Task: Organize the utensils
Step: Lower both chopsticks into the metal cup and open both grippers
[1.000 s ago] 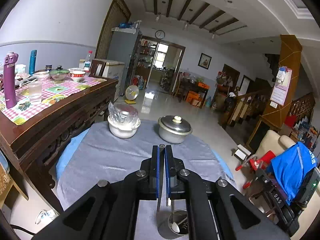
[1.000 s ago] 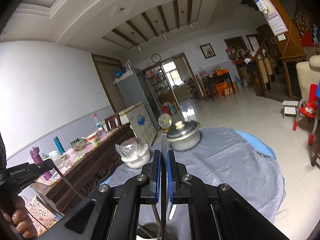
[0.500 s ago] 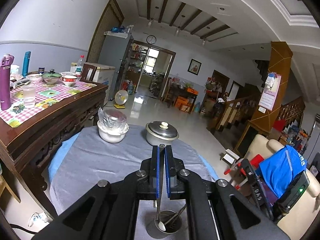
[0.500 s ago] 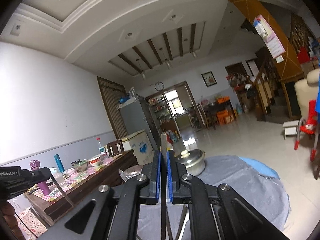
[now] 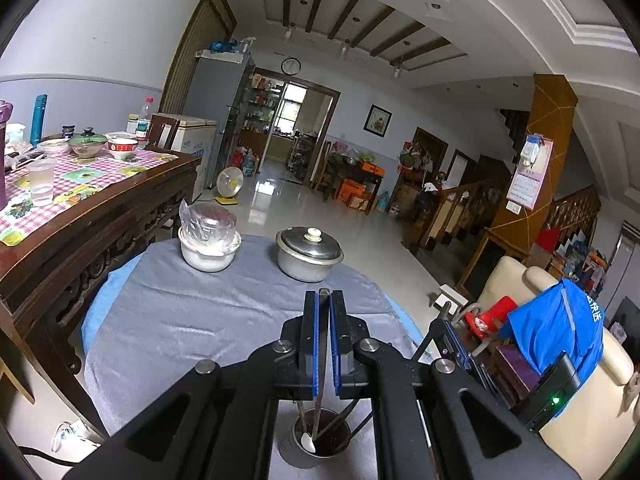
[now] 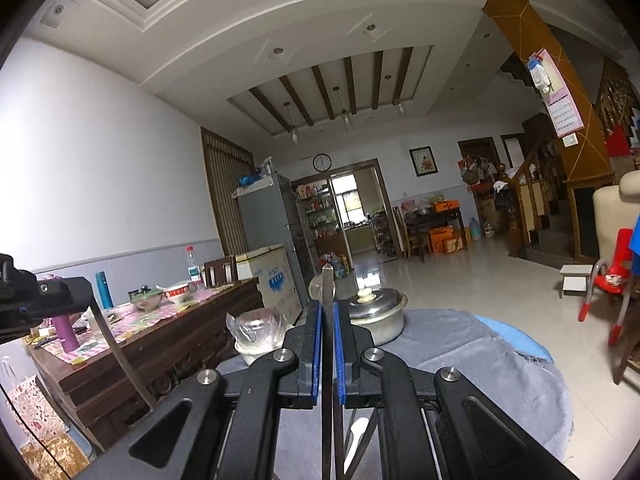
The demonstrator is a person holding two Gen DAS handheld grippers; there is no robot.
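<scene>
My left gripper (image 5: 323, 296) is shut on a thin metal utensil handle (image 5: 321, 360). The handle runs down into a steel cup (image 5: 294, 442) just below the gripper. In the cup stand a spoon (image 5: 308, 444) and dark chopsticks. My right gripper (image 6: 328, 308) is shut on another flat metal handle (image 6: 327, 280), whose pointed tip sticks up past the pads. In the right wrist view the left gripper's body (image 6: 52, 300) shows at the far left, with its long metal utensil (image 6: 120, 360) hanging down from it. The cup is hidden in that view.
A grey cloth (image 5: 180, 320) covers the round table. A lidded steel pot (image 5: 309, 254) and a plastic-covered white bowl (image 5: 208, 246) stand at its far side. A dark wooden dining table (image 5: 100, 216) with dishes is at the left. A red chair (image 5: 490, 316) and a sofa are at the right.
The right wrist view has tilted up, showing more ceiling, with the pot and bowl lower in frame. The left view has shifted slightly, with the pot drifting left. Both grippers stay shut.
</scene>
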